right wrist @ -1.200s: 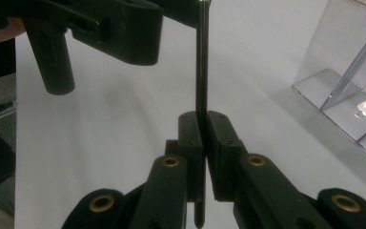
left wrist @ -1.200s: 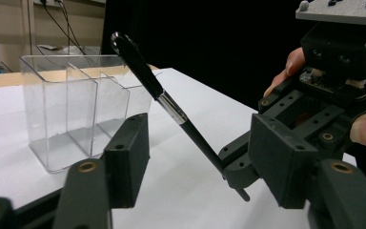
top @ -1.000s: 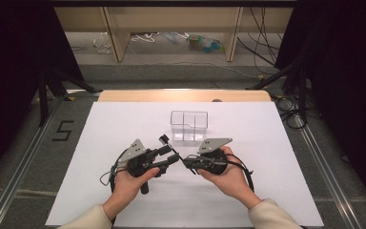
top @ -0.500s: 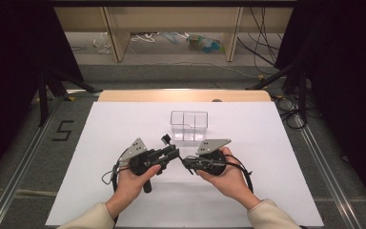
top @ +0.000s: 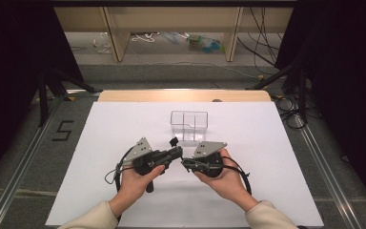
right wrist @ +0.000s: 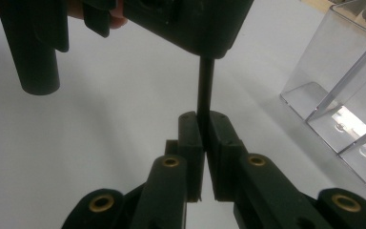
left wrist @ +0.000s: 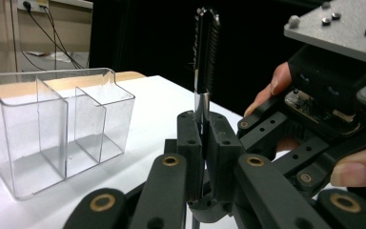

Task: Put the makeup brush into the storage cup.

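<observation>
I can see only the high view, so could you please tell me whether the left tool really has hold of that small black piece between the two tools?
Observer: Yes. In the left gripper view the left tool has just been closing, and it pinches the slim black piece, which stands upright out of it.
Operator: Thank you. Is the right tool gripping it as well?
Observer: The right gripper view shows the right tool shut on a thin black shaft, apparently the same piece, which runs up to the left tool's body.
Operator: What does the piece look like up close?
Observer: Its upper part has a ridged edge, and there is a shiny metal stretch just above the left tool's grip.
</observation>
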Demonstrator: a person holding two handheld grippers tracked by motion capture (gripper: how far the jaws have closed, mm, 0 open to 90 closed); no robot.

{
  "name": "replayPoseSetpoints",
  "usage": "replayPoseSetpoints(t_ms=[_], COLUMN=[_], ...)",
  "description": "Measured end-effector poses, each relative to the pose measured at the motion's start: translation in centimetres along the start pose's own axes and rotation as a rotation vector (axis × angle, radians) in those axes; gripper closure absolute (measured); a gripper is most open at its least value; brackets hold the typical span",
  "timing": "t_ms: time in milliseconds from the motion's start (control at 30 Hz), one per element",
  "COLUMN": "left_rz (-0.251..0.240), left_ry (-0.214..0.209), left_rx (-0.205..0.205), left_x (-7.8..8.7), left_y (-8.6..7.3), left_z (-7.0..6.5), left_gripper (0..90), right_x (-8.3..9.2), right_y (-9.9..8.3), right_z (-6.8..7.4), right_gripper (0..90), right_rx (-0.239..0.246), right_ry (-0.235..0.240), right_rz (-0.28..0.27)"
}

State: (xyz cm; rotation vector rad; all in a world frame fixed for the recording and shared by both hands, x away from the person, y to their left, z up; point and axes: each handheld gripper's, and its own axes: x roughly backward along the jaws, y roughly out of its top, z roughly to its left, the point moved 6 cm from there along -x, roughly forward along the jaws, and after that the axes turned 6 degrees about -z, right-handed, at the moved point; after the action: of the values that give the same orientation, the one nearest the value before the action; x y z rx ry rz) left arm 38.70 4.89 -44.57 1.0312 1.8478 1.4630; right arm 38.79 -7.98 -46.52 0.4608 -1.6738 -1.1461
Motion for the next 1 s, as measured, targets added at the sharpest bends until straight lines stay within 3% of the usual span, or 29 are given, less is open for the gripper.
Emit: replayPoseSetpoints(t_ms=[100, 200, 267, 333, 467, 700, 1000], left_rz=[0.005, 0.014, 0.012, 0.011, 0.007, 0.003, 0.002], left_ry=[0.011, 0.018, 0.035, 0.031, 0.056, 0.075, 0.095], left_rx=[-0.012, -0.052, -0.058, -0.067, -0.084, -0.107, -0.114], left_x=[0.0, 0.1, 0.3, 0.3, 0.7, 1.2, 1.8], left_y=[0.1, 0.4, 0.6, 0.7, 1.1, 1.5, 1.8], left_z=[-0.1, 0.0, 0.0, 0.1, 0.2, 0.8, 1.3], left_gripper=[85.3, 85.3, 85.4, 85.3, 85.3, 85.3, 85.3], right_x=[-0.1, 0.0, 0.1, 0.1, 0.1, 0.4, 1.2], right_y=[0.0, 0.2, 0.3, 0.3, 0.2, 0.1, -0.3], right_z=[0.0, -0.2, -0.5, -0.6, -0.8, -0.9, -1.2], right_gripper=[84.5, 70.1, 57.3, 54.7, 40.2, 31.1, 27.4], right_rx=[0.004, 0.004, -0.009, -0.018, -0.030, -0.045, -0.069], right_ry=[-0.008, -0.026, -0.041, -0.040, -0.031, -0.021, -0.018], right_rz=[-0.011, -0.036, -0.054, -0.062, -0.093, -0.128, -0.152])
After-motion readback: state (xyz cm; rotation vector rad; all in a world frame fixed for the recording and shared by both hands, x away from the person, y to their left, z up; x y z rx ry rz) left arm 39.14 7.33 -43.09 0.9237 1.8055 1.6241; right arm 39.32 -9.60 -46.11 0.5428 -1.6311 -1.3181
